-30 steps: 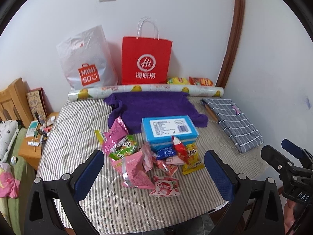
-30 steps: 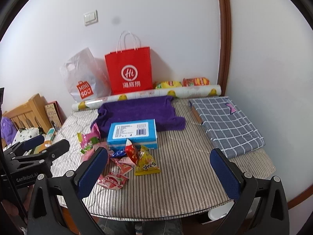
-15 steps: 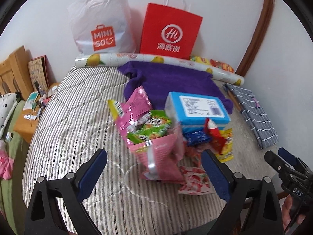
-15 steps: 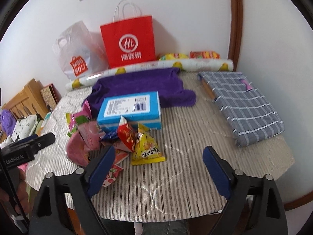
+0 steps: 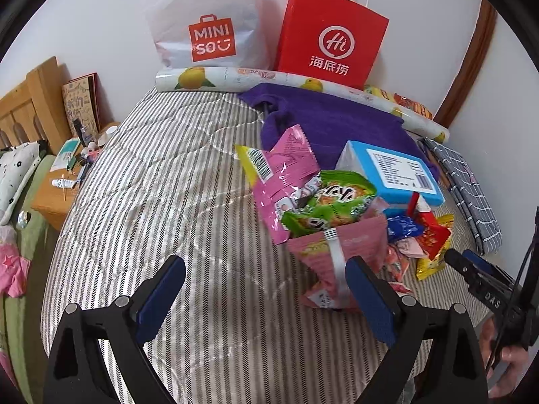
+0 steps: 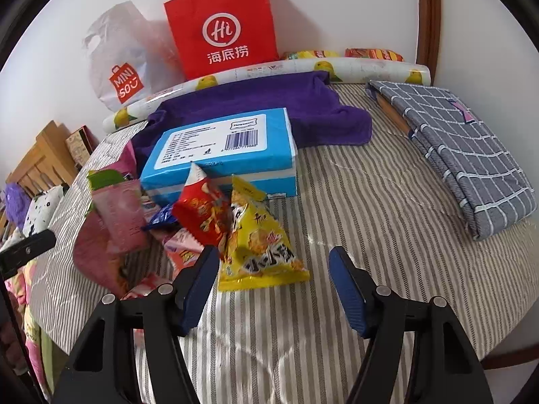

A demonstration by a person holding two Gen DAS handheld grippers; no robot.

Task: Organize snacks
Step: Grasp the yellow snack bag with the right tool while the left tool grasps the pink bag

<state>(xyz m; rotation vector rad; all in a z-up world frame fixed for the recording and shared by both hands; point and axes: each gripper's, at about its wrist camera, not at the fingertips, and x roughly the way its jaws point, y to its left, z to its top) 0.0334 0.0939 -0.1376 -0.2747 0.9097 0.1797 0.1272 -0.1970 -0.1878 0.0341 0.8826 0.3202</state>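
A pile of snacks lies on the striped mattress (image 5: pixel 161 202). It holds a pink pouch (image 5: pixel 340 256), a green packet (image 5: pixel 330 205), a pink packet (image 5: pixel 286 171) and a blue box (image 5: pixel 394 171). My left gripper (image 5: pixel 266 289) is open over bare mattress, its right finger beside the pink pouch. In the right wrist view a yellow packet (image 6: pixel 262 245) leans on a red packet (image 6: pixel 205 212) before the blue box (image 6: pixel 222 148). My right gripper (image 6: pixel 273 282) is closing, the yellow packet's lower edge just ahead of its fingers, untouched.
A red paper bag (image 5: pixel 330 37) and a white plastic bag (image 5: pixel 209 23) stand at the wall behind a lemon-print roll (image 5: pixel 235 77). A purple towel (image 5: pixel 333 118) lies behind the box, a grey checked cloth (image 6: pixel 465 155) at the right. A wooden bedside table (image 5: pixel 57 188) stands left.
Both grippers have come down and closer to the snack pile. The right gripper's jaws have narrowed; the left's stand slightly narrower than at the start.
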